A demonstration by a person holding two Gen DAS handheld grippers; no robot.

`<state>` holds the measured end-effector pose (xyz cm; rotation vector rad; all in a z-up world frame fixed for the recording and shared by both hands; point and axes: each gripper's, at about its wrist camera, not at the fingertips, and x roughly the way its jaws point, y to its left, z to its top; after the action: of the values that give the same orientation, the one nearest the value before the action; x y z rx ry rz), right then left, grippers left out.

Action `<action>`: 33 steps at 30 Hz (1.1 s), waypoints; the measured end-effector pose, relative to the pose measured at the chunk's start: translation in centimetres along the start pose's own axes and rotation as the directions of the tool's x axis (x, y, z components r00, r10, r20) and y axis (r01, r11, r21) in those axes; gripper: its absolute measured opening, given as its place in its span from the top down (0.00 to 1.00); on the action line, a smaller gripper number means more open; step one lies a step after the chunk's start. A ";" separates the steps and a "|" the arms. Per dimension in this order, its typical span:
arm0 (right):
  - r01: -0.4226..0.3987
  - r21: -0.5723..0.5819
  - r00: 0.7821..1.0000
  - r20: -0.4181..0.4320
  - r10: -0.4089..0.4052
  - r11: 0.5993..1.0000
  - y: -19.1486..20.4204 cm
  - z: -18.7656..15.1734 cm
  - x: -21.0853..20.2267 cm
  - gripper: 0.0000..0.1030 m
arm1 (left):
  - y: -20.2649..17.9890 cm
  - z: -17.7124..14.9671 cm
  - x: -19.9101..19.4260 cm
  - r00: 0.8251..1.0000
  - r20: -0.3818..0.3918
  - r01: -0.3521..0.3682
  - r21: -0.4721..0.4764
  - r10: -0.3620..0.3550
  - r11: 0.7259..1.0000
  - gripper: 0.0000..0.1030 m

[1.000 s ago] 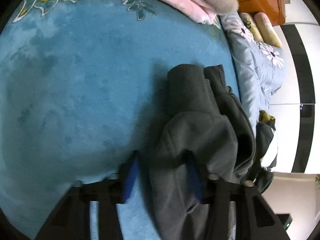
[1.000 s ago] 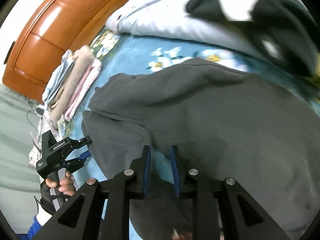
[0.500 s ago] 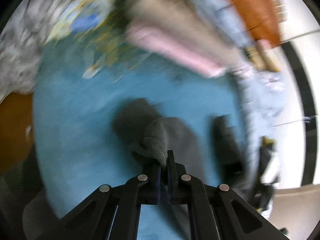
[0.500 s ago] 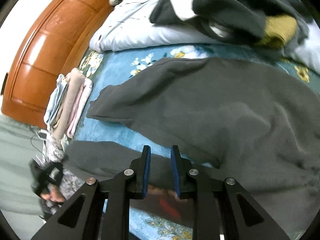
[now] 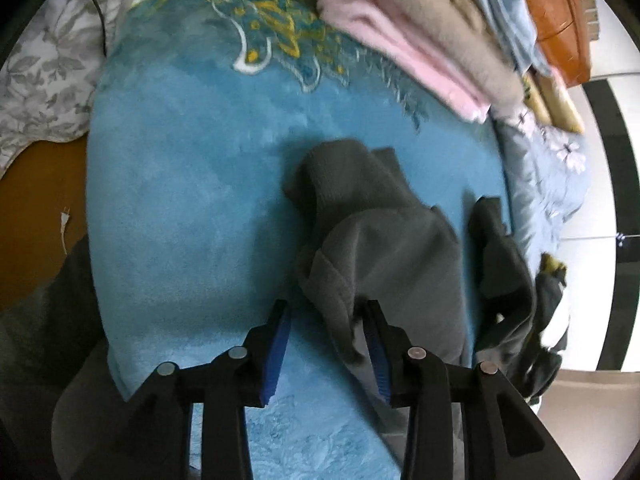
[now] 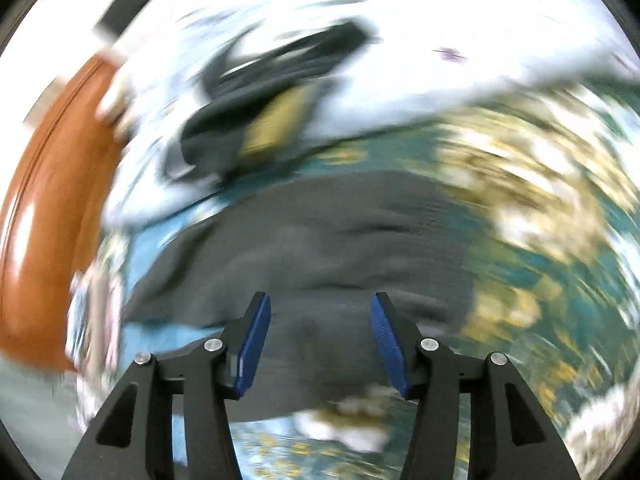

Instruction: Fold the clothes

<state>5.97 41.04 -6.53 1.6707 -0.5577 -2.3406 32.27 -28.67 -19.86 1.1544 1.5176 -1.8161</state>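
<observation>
1. Left gripper point(image 5: 326, 332) is released now, fingers spread wide; half a second ago it was clenched on a bunch of the grey garment point(image 5: 384, 248). The cloth edge lies slack between the fingers, nothing pinched.
2. Right gripper point(image 6: 318, 340) is open too, after being nearly closed a moment back, and its view smears with fast motion.
3. The garment lies on the blue blanket point(image 5: 192, 208), sleeve doubled toward the middle. I judge one fold has just been dropped.
4. The left view alone shows the folded stack point(image 5: 420, 36) at the blanket's far edge; the right view alone shows the garment's broad body point(image 6: 340, 240) and a dark heap point(image 6: 240, 120) beyond.
</observation>
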 end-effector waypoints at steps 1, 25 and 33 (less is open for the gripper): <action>0.018 0.089 1.000 0.016 -0.019 0.996 -2.7 -0.6 -0.5 0.48 | -0.2 -0.1 0.0 1.000 -0.008 -0.011 0.003 0.011 1.000 0.60; -0.175 -0.040 0.957 -0.241 0.160 0.984 -1.2 -3.6 3.7 0.47 | -1.0 0.3 0.6 0.999 -0.039 -0.032 0.027 0.033 0.999 0.60; -0.249 0.086 0.943 -0.204 0.261 0.965 -2.7 -3.7 4.7 0.72 | -0.7 1.2 0.5 0.992 -0.030 0.118 -0.099 -0.122 0.988 0.60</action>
<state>7.95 41.01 -12.79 1.7307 -0.7554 -1.9527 31.12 -29.58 -19.92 1.0754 1.7093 -1.7855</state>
